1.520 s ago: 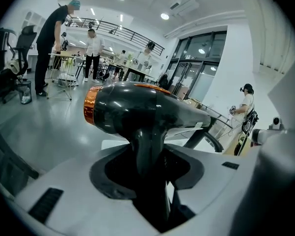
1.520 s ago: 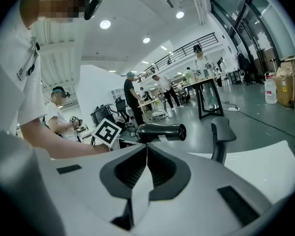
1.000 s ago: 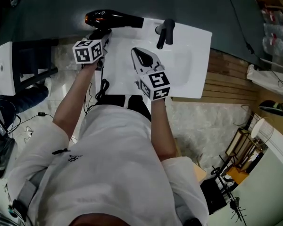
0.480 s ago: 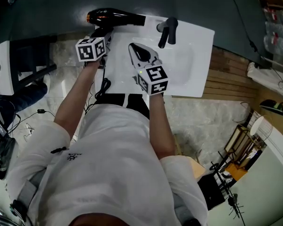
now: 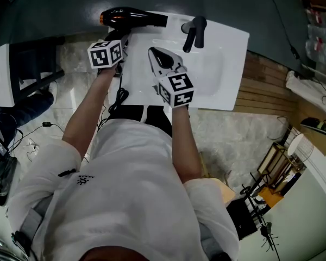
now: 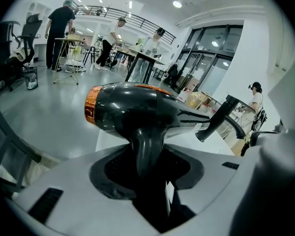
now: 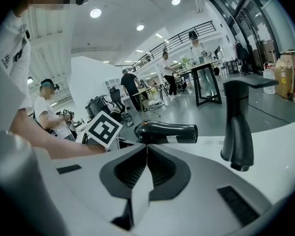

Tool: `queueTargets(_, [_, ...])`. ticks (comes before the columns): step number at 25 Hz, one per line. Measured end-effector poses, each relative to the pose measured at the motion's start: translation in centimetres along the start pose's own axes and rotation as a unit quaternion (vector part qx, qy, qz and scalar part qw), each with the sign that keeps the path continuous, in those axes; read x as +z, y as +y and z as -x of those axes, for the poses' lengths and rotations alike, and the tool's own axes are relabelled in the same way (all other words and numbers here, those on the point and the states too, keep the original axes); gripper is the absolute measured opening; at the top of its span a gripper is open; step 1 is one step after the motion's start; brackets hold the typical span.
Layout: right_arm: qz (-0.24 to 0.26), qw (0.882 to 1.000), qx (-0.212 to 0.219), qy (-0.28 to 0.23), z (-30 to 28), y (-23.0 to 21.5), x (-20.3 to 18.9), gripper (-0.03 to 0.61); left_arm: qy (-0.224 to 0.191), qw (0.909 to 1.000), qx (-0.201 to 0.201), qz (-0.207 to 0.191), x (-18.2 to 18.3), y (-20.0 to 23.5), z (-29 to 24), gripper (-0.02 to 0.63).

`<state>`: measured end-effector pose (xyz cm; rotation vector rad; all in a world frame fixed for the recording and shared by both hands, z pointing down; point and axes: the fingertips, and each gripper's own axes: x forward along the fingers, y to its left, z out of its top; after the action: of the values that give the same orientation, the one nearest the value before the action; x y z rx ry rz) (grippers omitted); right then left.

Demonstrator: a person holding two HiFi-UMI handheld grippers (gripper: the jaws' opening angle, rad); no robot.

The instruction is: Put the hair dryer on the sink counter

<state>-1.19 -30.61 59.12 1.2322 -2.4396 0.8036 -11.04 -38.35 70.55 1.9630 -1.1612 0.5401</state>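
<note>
Standing on white sink counter, black faucet, grey floor beyond

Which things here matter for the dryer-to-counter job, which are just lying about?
Job: hair dryer, handle gripped in the left claw; white sink counter.
Lying about: black faucet; right claw, shut and empty; wooden slats beside the counter.

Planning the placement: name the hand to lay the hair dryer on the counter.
Left. The left tongs grip the hair dryer by its handle at the counter edge; the right tongs are shut, empty, near the tap.
</note>
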Motion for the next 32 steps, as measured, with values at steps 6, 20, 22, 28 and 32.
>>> queueTargets(6, [0.000, 1.000, 0.000, 0.001, 0.3, -0.2, -0.4, 0.008, 0.002, 0.9996, 0.026, -0.011, -0.3, 0.0, -0.4, 0.173])
queueTargets(20, [0.001, 1.000, 0.008, 0.005, 1.6, -1.1, -1.2, 0.008, 0.003, 0.9952, 0.086, -0.046, -0.7, -0.2, -1.3, 0.173])
queueTargets(22, [0.002, 1.000, 0.010, 0.005, 1.7, -1.1, -1.3, 0.008, 0.003, 0.9946, 0.091, -0.050, -0.8, -0.2, -1.3, 0.173])
queueTargets(28, [0.005, 1.000, 0.016, 0.006, 2.3, -0.9, -1.3, 0.008, 0.001, 0.9917, 0.111, -0.066, -0.6, -0.3, -1.1, 0.173])
queueTargets(32, [0.005, 1.000, 0.019, 0.007, 2.5, -1.0, -1.4, 0.008, 0.000, 0.9913, 0.111, -0.070, -0.6, -0.2, -1.2, 0.173])
